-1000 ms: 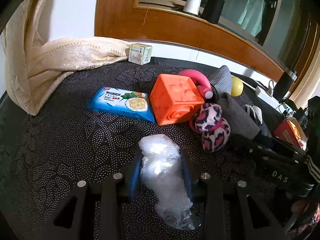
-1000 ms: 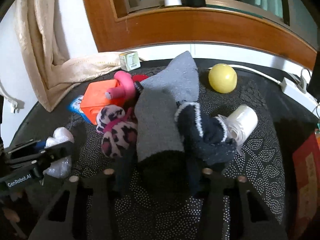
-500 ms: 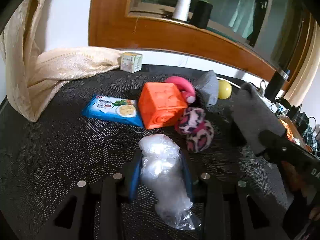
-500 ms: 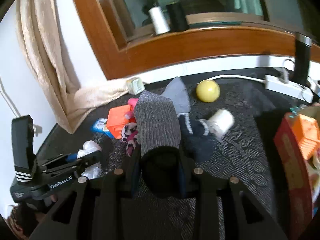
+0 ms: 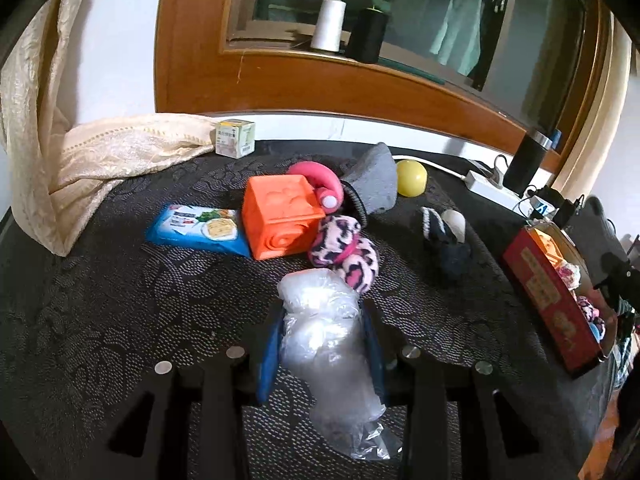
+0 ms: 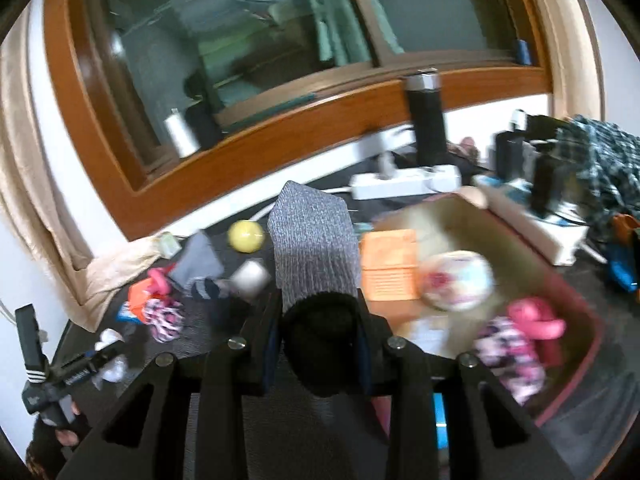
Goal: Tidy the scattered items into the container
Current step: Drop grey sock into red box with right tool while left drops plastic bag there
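My left gripper (image 5: 322,344) is shut on a crumpled clear plastic bag (image 5: 324,320) and holds it above the dark patterned table (image 5: 100,300). My right gripper (image 6: 318,340) is shut on a grey sock with a black cuff (image 6: 314,256) and holds it in the air beside the red cardboard box (image 6: 576,396); the box also shows in the left wrist view (image 5: 548,300). The box holds an orange block (image 6: 390,268), a pale ball (image 6: 458,280) and pink items (image 6: 534,320). On the table lie an orange cube (image 5: 280,214), a cracker pack (image 5: 198,230), leopard-print scrunchies (image 5: 346,254), a pink ring (image 5: 320,180), a grey sock (image 5: 374,184), a yellow ball (image 5: 411,178) and a dark striped sock (image 5: 446,242).
A cream curtain (image 5: 100,156) drapes onto the table's back left. A small white carton (image 5: 235,138) stands by the wall. A white power strip (image 5: 490,188) and a black bottle (image 5: 526,160) sit at the back right. Thread spools (image 5: 329,24) stand on the window sill.
My right gripper has lifted the grey sock off the pile and swung right, over to the red box. My left gripper has kept hold of the plastic bag and risen slightly.
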`<state>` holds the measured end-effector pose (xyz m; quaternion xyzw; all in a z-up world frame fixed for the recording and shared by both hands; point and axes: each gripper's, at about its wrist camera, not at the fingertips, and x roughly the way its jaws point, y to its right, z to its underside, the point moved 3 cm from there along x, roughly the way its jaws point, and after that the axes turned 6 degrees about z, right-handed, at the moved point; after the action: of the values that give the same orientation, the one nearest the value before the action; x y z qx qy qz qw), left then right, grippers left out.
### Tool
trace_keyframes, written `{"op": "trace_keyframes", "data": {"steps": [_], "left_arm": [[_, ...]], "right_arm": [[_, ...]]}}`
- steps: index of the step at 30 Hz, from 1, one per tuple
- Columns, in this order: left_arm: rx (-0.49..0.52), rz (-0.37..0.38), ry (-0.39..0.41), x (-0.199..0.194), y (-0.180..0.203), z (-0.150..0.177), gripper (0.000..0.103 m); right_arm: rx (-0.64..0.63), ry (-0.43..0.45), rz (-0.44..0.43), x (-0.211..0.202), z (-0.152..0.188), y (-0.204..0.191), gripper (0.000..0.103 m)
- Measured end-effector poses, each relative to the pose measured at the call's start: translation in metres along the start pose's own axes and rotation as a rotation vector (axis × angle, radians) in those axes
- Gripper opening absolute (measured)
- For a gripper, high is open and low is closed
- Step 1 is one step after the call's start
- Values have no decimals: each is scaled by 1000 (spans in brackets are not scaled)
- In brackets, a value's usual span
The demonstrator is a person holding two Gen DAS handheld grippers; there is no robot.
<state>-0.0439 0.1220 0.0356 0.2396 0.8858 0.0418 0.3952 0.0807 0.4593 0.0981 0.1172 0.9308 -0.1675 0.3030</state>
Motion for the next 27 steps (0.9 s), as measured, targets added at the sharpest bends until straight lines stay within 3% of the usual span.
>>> {"op": "trace_keyframes", "data": {"steps": [8,19,23,27], "left_arm": [[19,14,-14,1,28,1,38],[43,41,-16,8,71,-6,38],[56,61,-24,15,88,-9,38],[77,90,-26,22,109,-15,38]], "right_arm": [[10,5,91,-2,-18,64,34],[-41,-68,104,55,-49,96,34],[-29,-118,130,73,-52,108,44],[11,-52,117,51,-54,118,49]]}}
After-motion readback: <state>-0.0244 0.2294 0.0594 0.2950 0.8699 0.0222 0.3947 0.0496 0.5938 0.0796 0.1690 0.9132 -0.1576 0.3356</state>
